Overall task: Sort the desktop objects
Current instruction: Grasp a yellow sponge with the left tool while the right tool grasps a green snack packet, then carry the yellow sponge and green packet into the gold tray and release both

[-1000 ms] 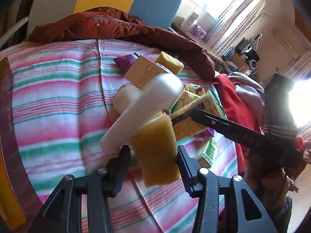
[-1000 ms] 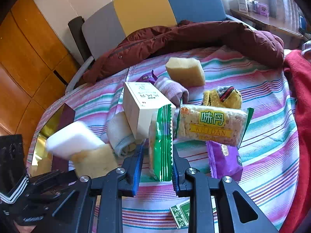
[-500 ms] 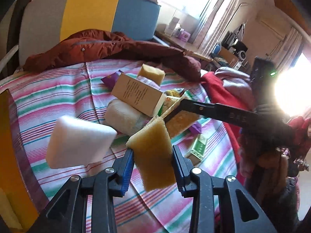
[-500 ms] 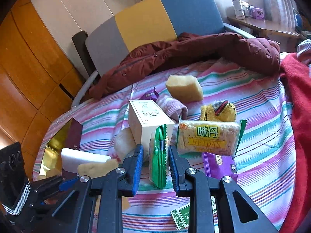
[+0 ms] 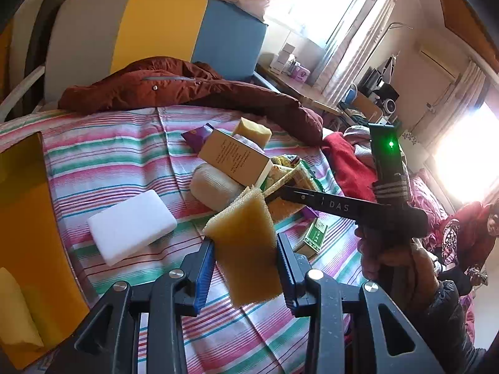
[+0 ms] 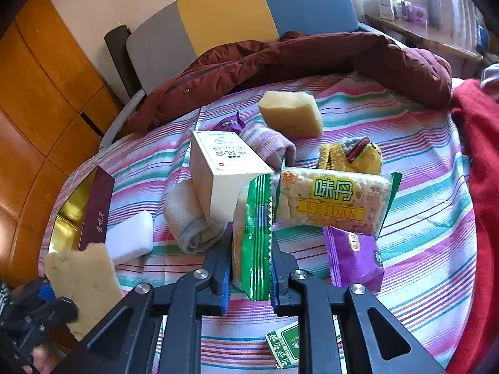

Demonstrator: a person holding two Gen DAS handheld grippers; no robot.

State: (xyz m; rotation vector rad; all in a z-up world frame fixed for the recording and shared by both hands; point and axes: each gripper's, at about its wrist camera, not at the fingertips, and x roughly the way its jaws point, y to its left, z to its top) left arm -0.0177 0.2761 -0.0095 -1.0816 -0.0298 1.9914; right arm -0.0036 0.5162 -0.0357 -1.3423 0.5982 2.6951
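A left hand-held gripper (image 5: 245, 260) is clamped on a yellow sponge (image 5: 246, 243), held clear above a striped bed (image 5: 124, 146), while the right hand-held gripper (image 6: 251, 275) is closed on a green snack packet (image 6: 252, 240) standing on edge between its pads. The sponge's long axis runs up and away from the jaws, its upper end tipped toward the pile in the middle of the bed. The relation that matters for the next move, by the look of it, is sideways: an open gold-lined box (image 5: 28, 218) lies to the left of the left gripper, at the bed's edge, with a pale yellow object (image 5: 15, 311) already inside, and the left hand is plainly the nearer of the two to it. A white block (image 5: 131, 224) lies flat on the bed between sponge and box. Ahead of the right gripper sit a white carton (image 6: 224, 174), a rice-cracker packet (image 6: 333, 199), a purple packet (image 6: 355, 255) and a second sponge (image 6: 291, 113), all unsorted.
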